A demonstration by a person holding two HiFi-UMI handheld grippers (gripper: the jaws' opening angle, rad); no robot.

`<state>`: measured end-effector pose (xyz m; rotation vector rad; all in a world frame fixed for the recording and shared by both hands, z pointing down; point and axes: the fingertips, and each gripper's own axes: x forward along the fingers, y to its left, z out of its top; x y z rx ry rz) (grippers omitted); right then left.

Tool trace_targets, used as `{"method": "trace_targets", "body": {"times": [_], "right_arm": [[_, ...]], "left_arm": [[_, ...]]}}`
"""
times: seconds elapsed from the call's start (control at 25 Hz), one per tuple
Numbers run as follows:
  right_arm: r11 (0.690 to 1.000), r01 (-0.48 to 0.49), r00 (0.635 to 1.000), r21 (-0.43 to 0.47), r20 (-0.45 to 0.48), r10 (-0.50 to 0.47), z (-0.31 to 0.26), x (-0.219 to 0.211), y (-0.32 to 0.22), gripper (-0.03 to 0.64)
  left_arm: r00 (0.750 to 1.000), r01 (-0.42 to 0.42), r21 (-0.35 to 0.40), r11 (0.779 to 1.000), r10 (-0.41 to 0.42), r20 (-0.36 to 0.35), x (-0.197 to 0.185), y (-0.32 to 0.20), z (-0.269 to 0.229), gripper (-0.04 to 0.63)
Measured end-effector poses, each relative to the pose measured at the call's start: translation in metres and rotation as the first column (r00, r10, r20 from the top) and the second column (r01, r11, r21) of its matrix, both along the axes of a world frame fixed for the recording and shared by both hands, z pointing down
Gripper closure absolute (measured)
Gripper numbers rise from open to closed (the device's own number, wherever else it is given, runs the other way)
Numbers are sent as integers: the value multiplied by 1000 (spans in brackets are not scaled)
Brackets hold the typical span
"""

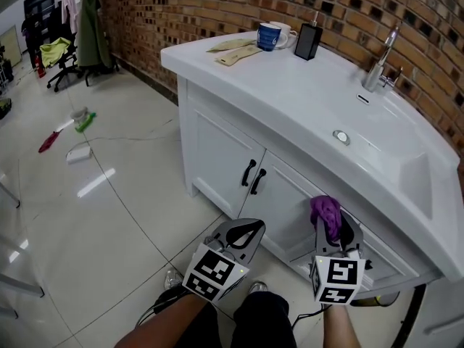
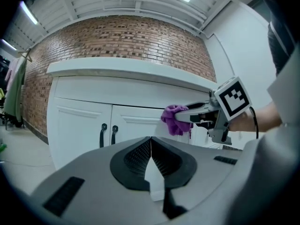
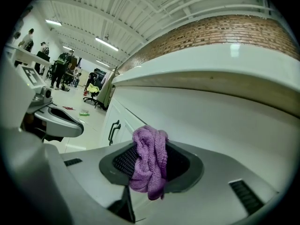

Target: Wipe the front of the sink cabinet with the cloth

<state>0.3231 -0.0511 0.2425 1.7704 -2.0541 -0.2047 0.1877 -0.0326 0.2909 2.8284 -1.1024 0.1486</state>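
Both jaws of our right gripper clamp the purple cloth beside the sink cabinet; our left gripper has its jaws pressed together, empty.

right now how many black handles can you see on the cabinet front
2. The left handle and the right handle hang side by side mid-front on the sink cabinet. More further right may be hidden under the countertop.

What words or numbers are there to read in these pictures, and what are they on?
No words or numbers can be read anywhere.
On the left gripper and right gripper: only black-and-white square patterns, no letters.
On the blue mug: any print is too small to read.
On the packets: too small to read.
On the purple cloth: no label shows.
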Motion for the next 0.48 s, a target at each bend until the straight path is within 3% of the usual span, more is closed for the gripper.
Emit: {"method": "trace_targets", "body": {"times": [0.48], "right_arm": [[999, -27, 1000, -38, 8, 27, 6, 48, 33, 476]], "left_arm": [[995, -97, -17, 995, 96, -35, 71, 1, 7, 591]]}}
